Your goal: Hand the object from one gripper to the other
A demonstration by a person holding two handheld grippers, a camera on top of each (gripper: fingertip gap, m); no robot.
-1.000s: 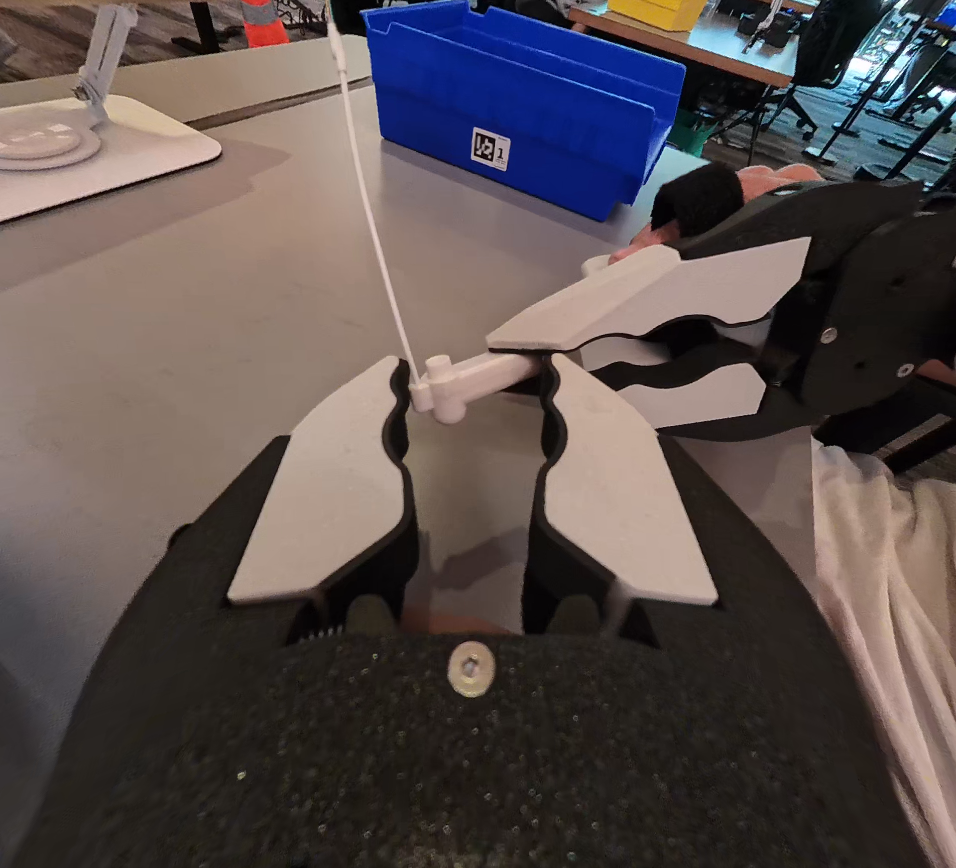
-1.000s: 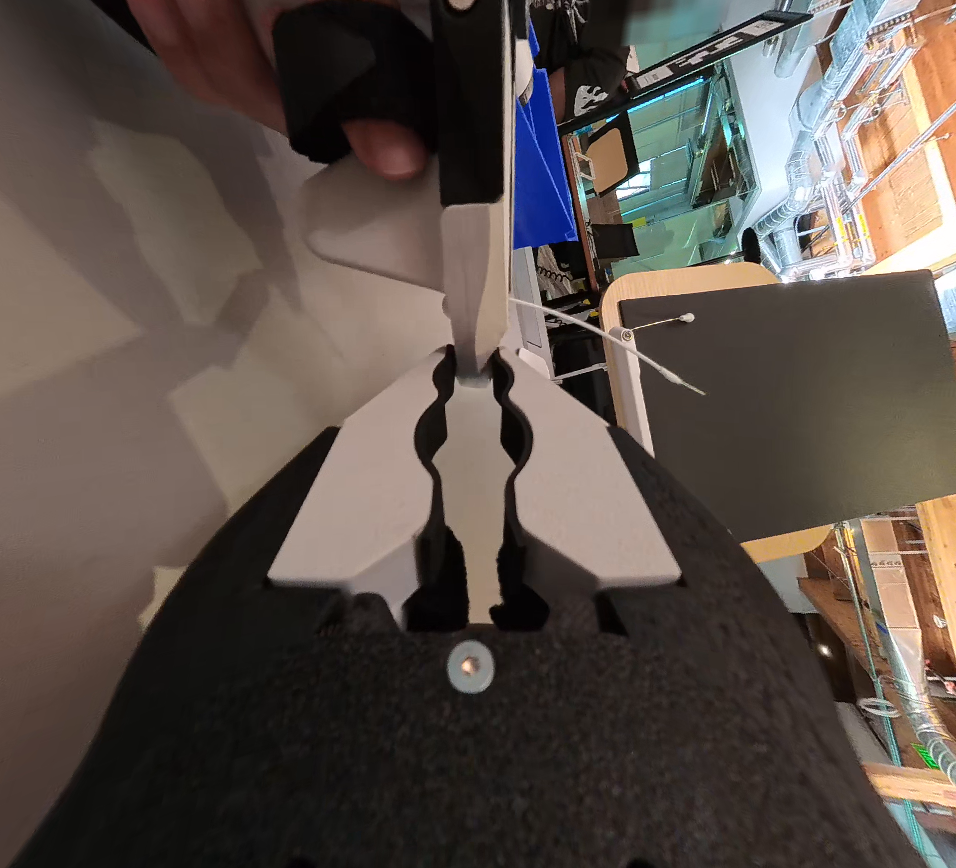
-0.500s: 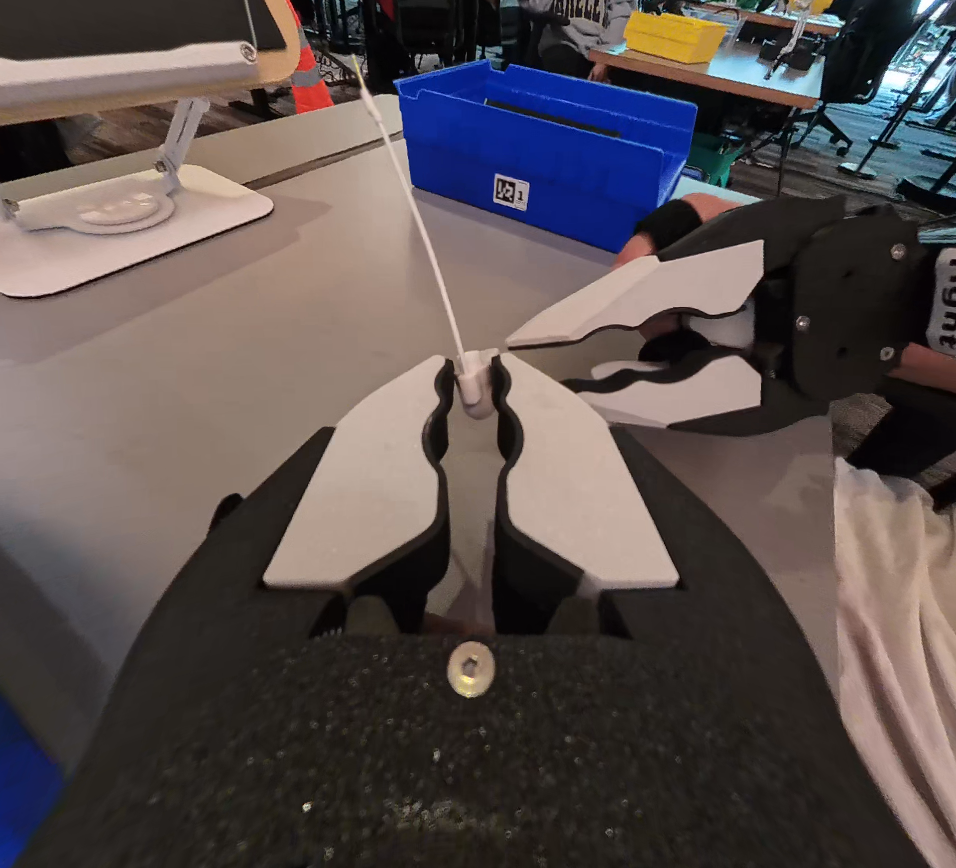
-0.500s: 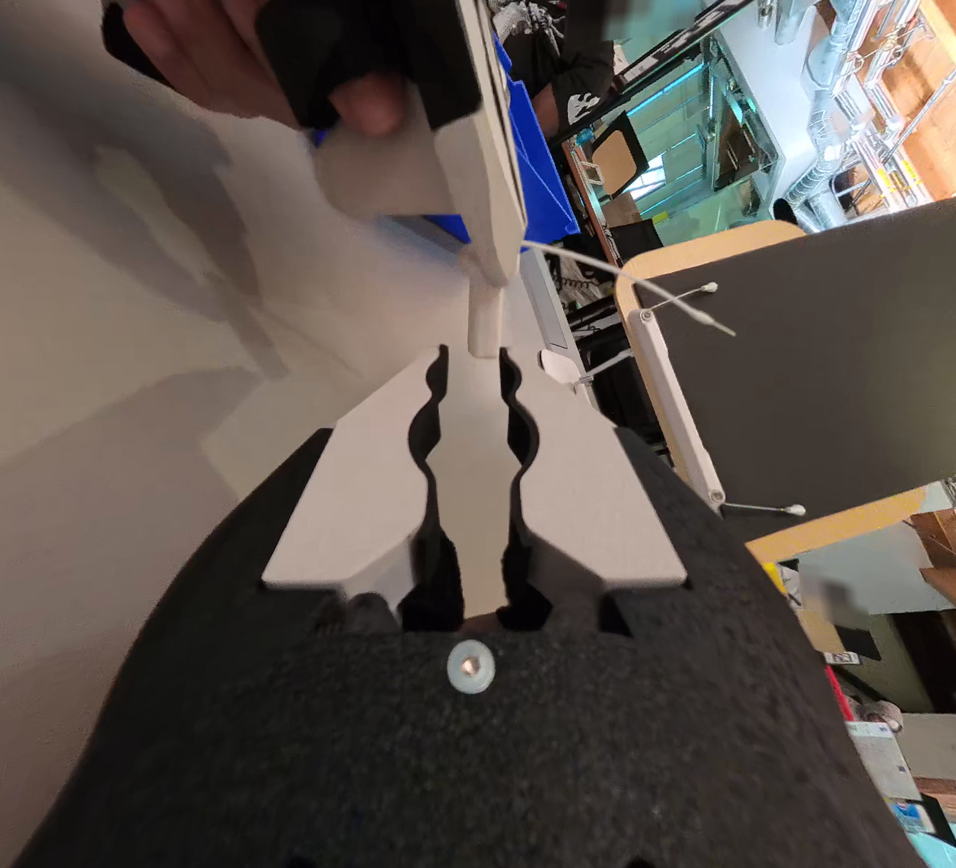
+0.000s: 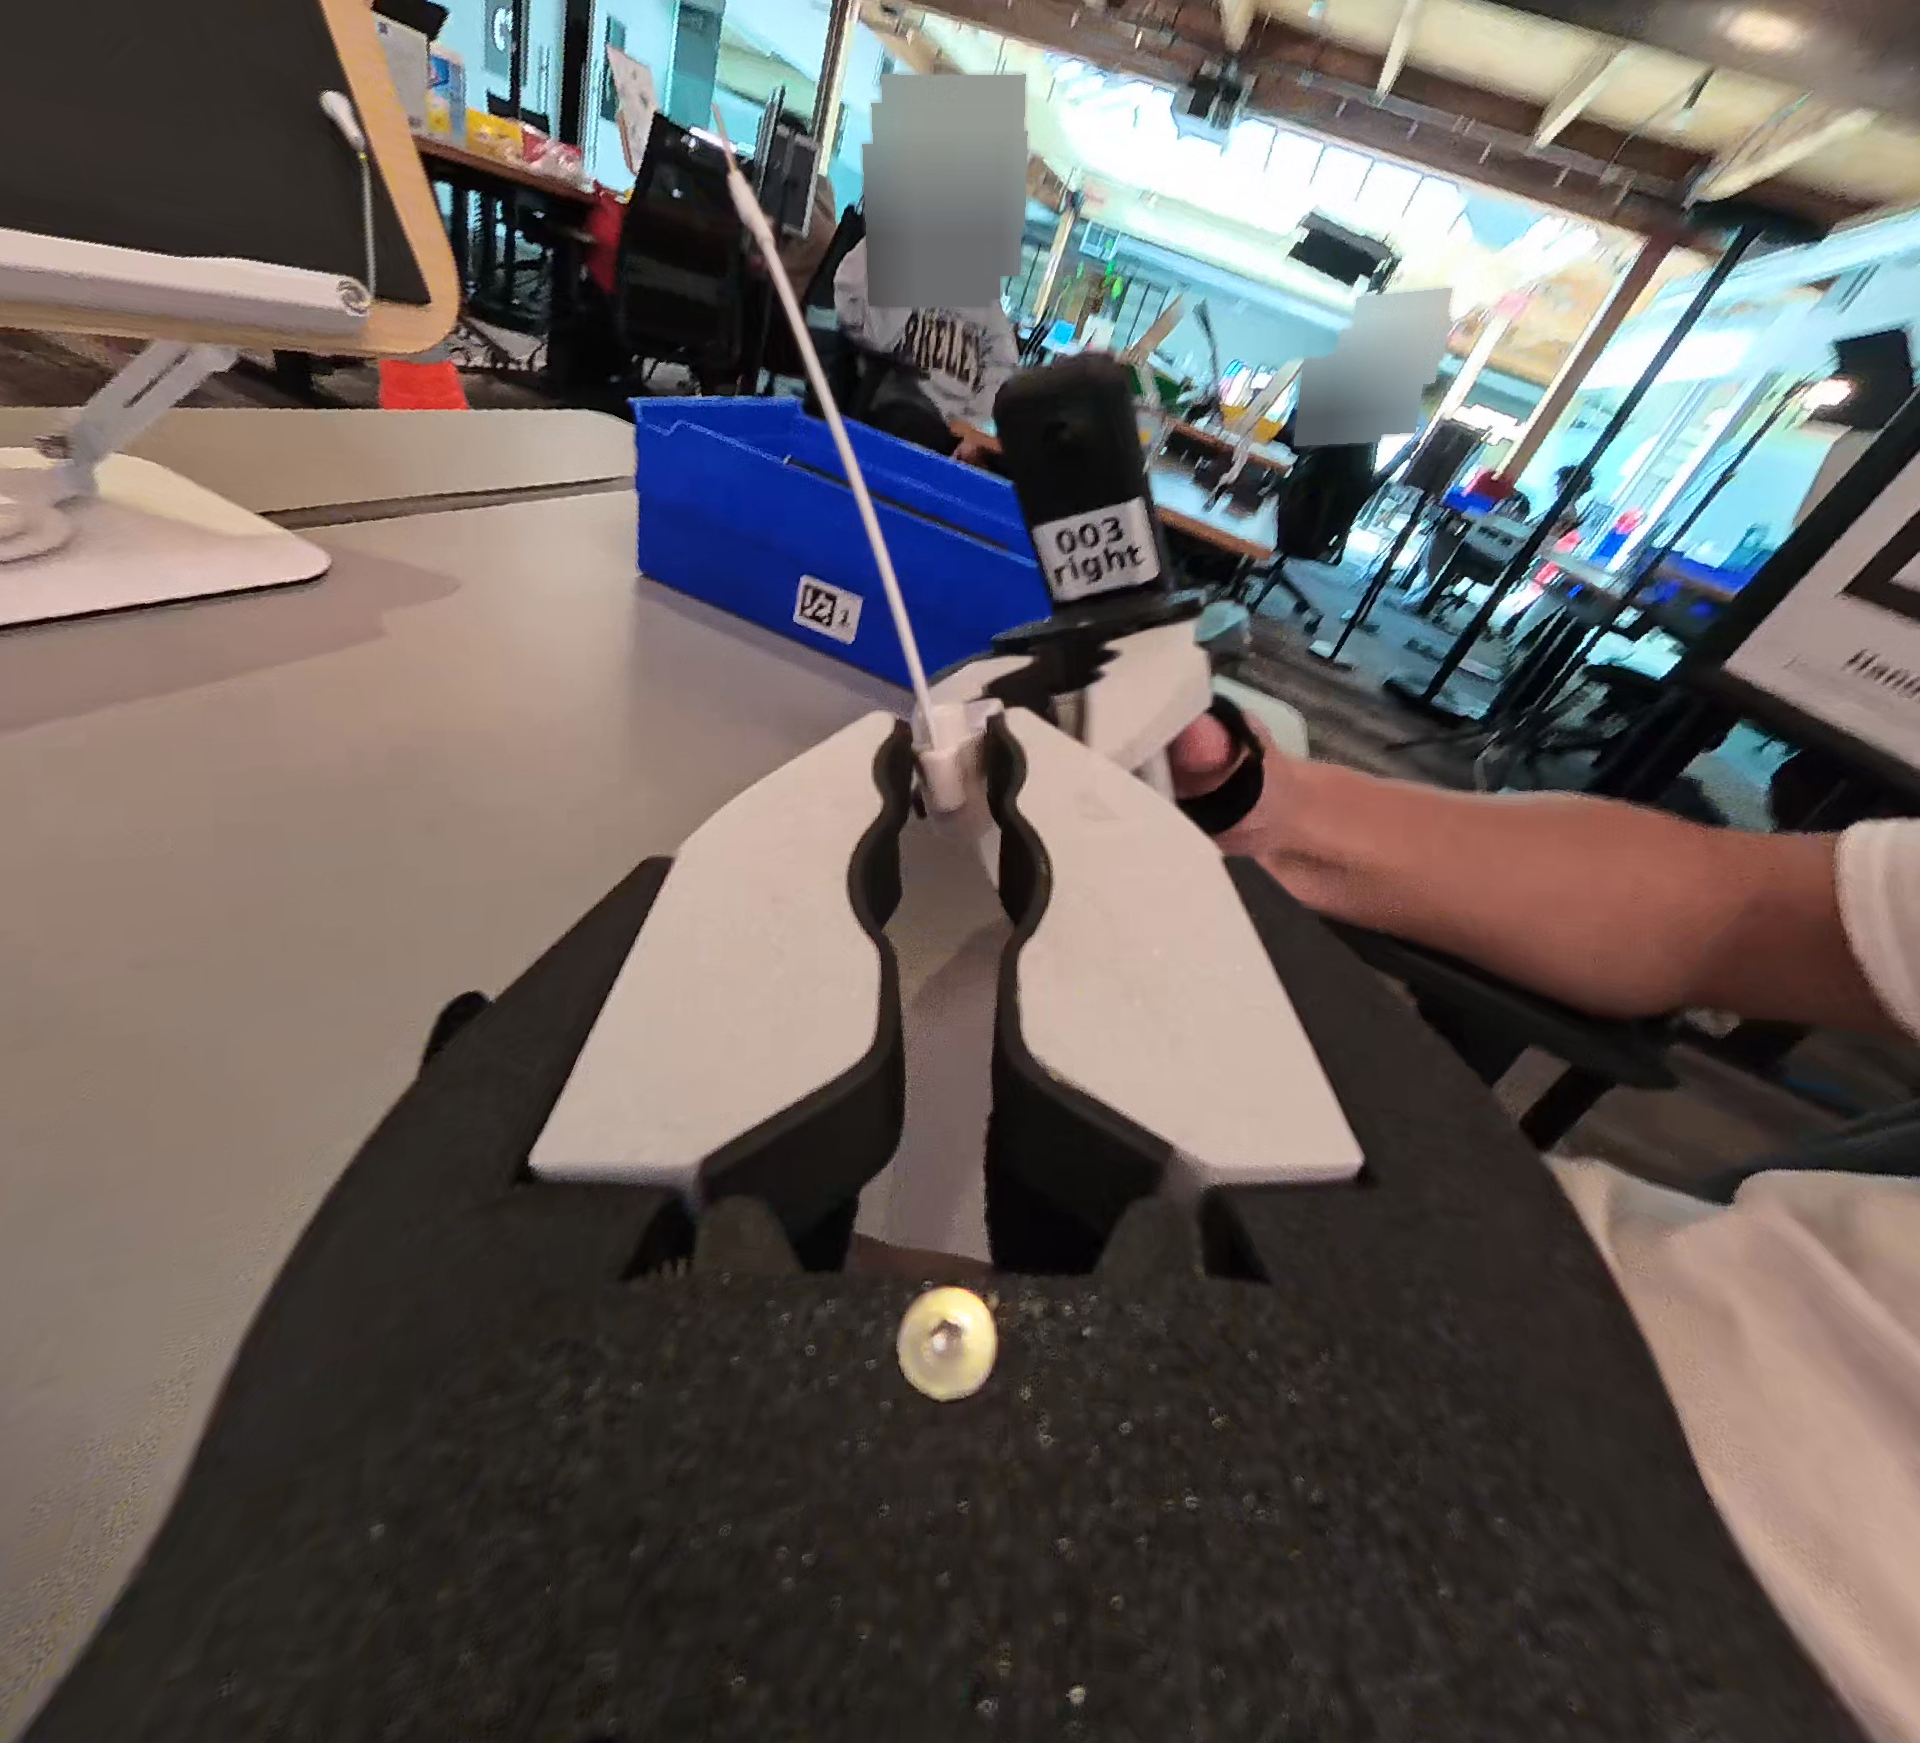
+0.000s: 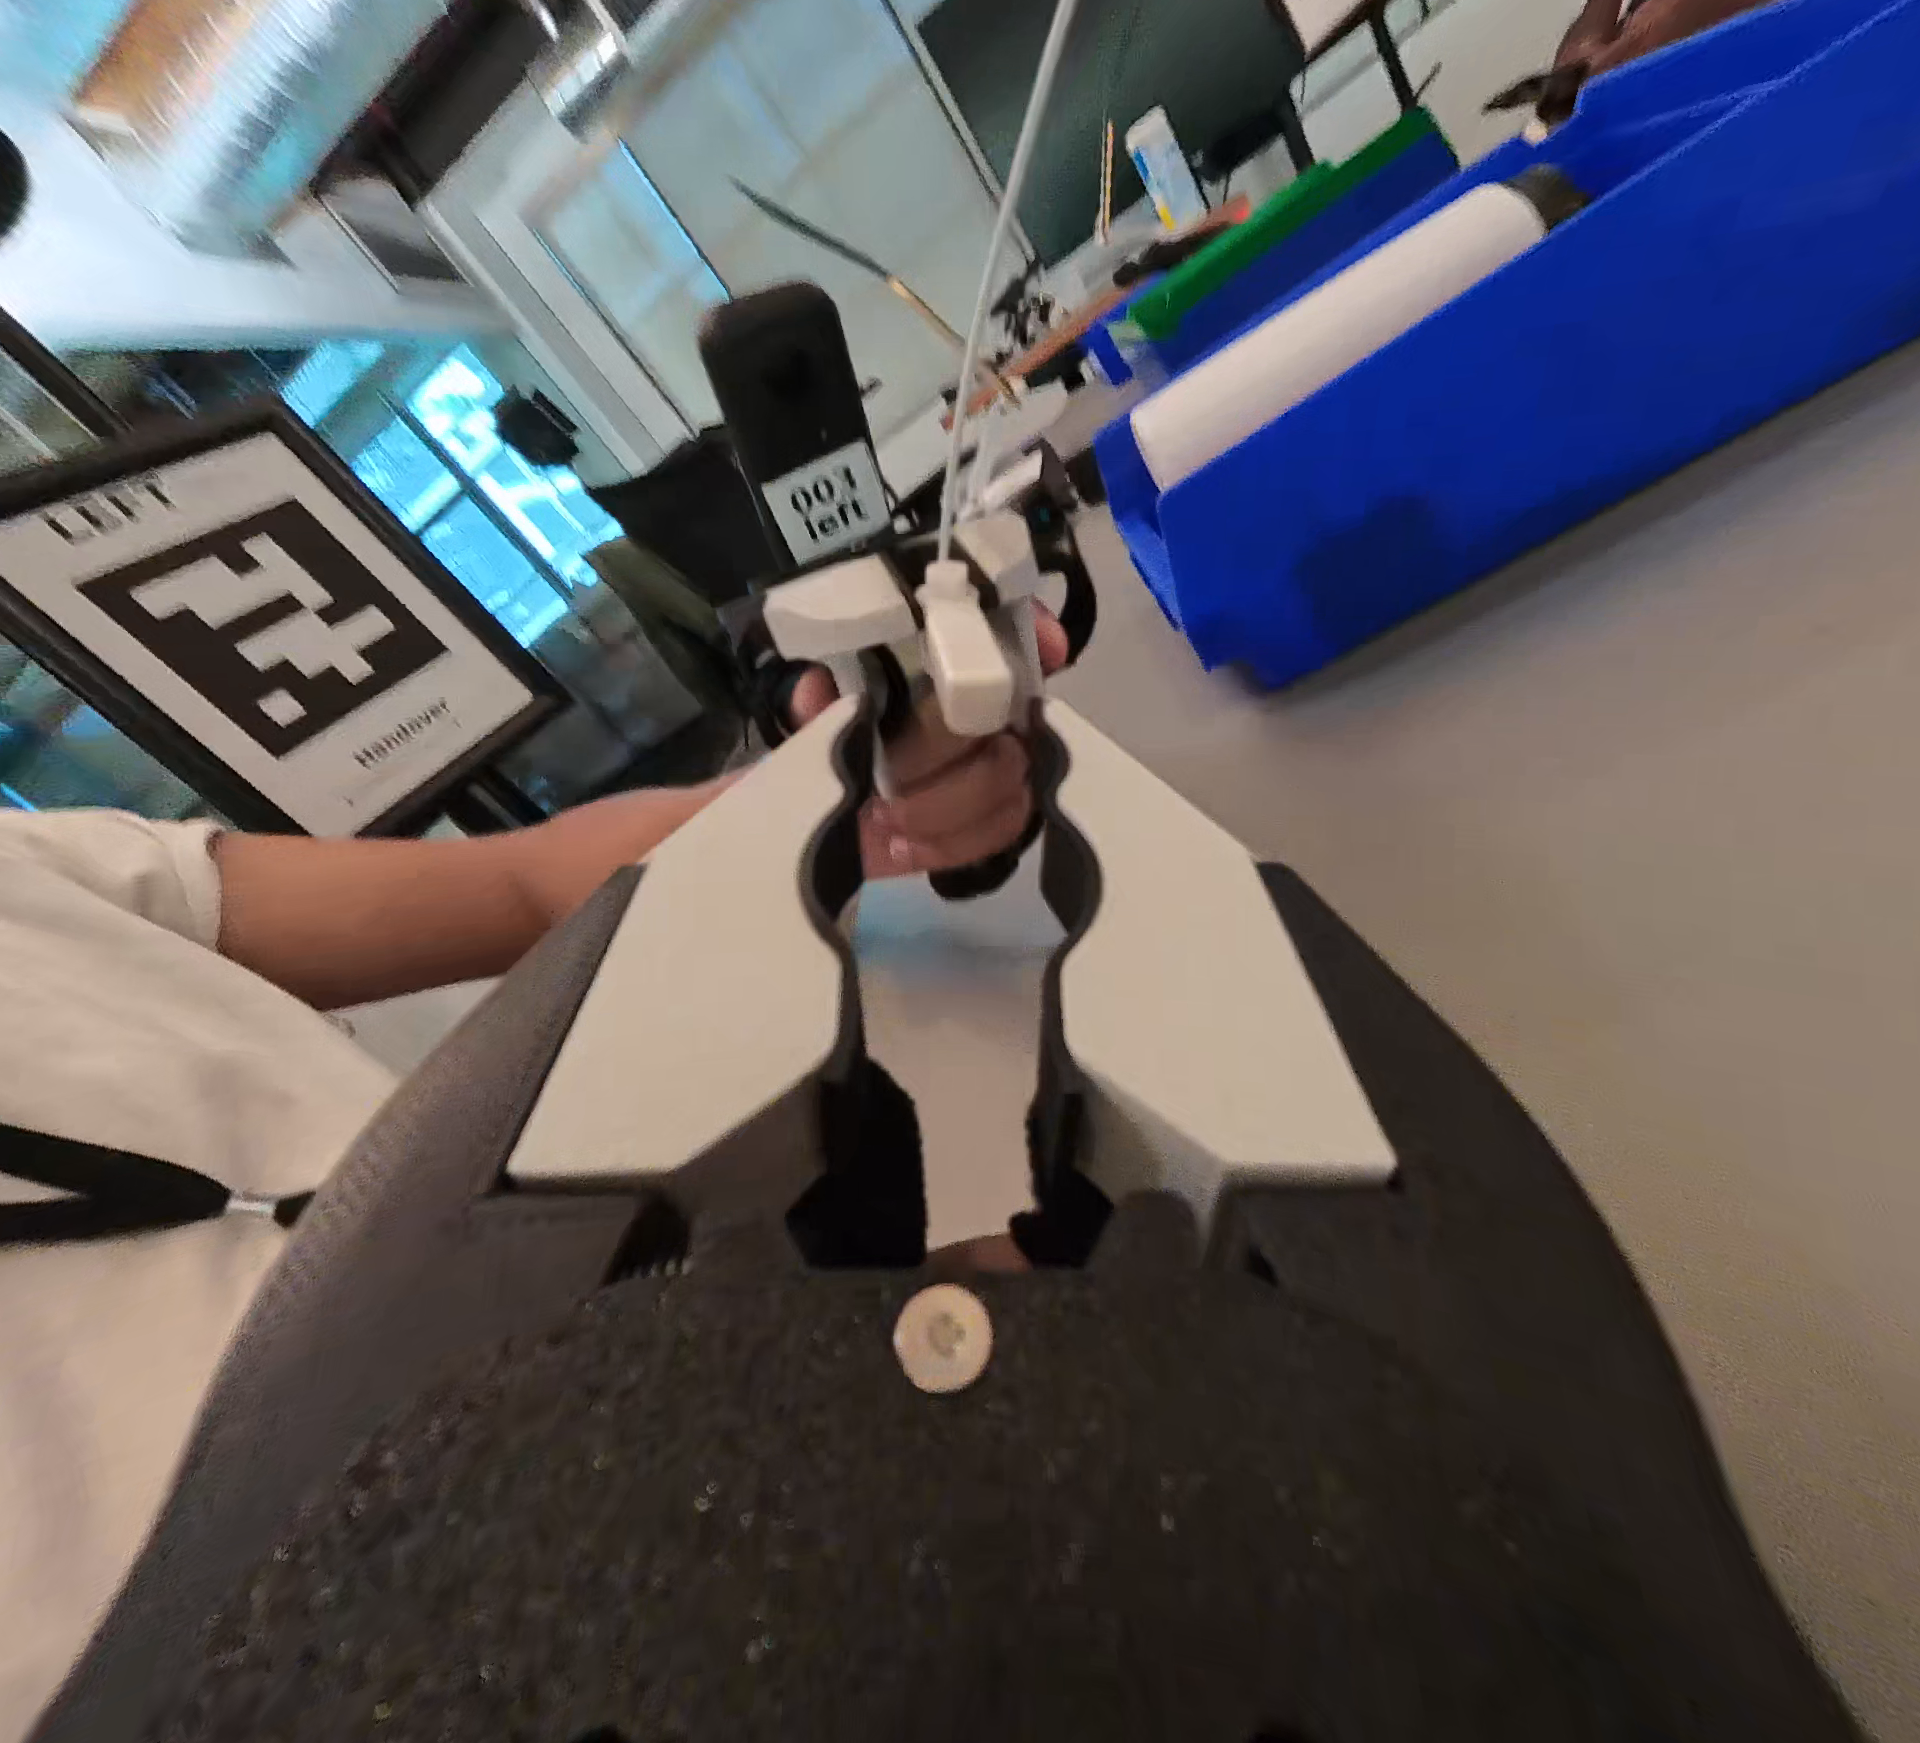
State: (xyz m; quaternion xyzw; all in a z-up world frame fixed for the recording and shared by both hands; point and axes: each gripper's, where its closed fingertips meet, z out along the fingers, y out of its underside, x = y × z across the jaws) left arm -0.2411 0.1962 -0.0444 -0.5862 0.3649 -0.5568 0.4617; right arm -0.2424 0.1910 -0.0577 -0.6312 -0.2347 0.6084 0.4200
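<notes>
My left tool pinches the cable's stiff plug (light, floppy cord) — right tool spread, empty — grab the plug.

The bin sits on the table, far behind the left gripper. A stand lies far left. The right gripper faces it, just right.

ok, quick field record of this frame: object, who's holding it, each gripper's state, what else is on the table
object: white cable with plug
held by: left gripper, pinched at the fingertips
left gripper: shut on the plug, cable rising up and away
right gripper: open, empty, facing the left one, apart from it
table: grey table, blue bin, white stand base
handover: looks complete
</notes>
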